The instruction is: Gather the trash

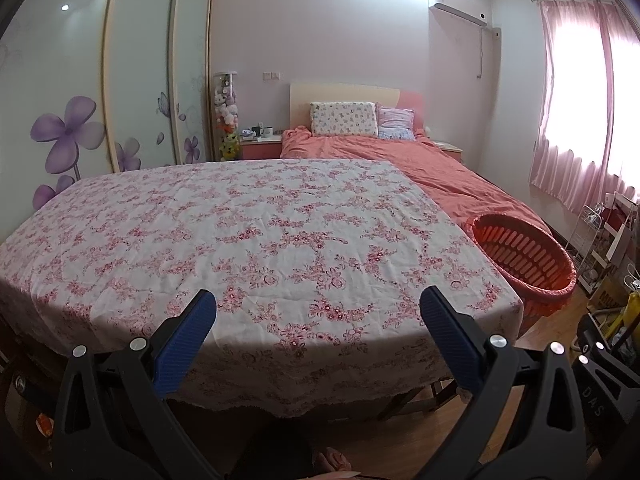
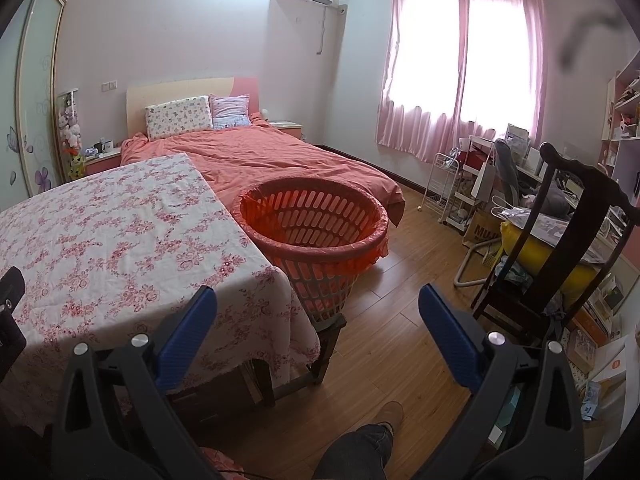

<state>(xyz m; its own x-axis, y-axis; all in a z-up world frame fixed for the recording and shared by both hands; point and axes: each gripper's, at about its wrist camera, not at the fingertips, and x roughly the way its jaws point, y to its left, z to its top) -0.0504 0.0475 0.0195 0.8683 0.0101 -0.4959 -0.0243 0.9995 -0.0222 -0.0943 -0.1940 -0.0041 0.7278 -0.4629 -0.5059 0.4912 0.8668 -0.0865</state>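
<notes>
A table under a floral cloth [image 1: 248, 240] fills the left wrist view, and I see no trash on it. An orange slotted basket [image 2: 316, 220] lined with an orange bag stands on a small stool at the table's right corner; it shows in the left wrist view as the basket [image 1: 524, 256]. My left gripper [image 1: 318, 308] hangs open over the table's near edge, nothing between its blue pads. My right gripper [image 2: 318, 308] is open too, above the floor near the table corner, short of the basket. The left gripper's edge [image 2: 10, 308] shows at the far left.
A bed with an orange cover [image 2: 256, 156] lies behind the table and basket. A dark wooden chair [image 2: 560, 240] with a yellow bundle stands to the right, with cluttered shelves and a wire rack [image 2: 444, 184] beyond. A person's leg and shoe [image 2: 376, 436] are on the wooden floor.
</notes>
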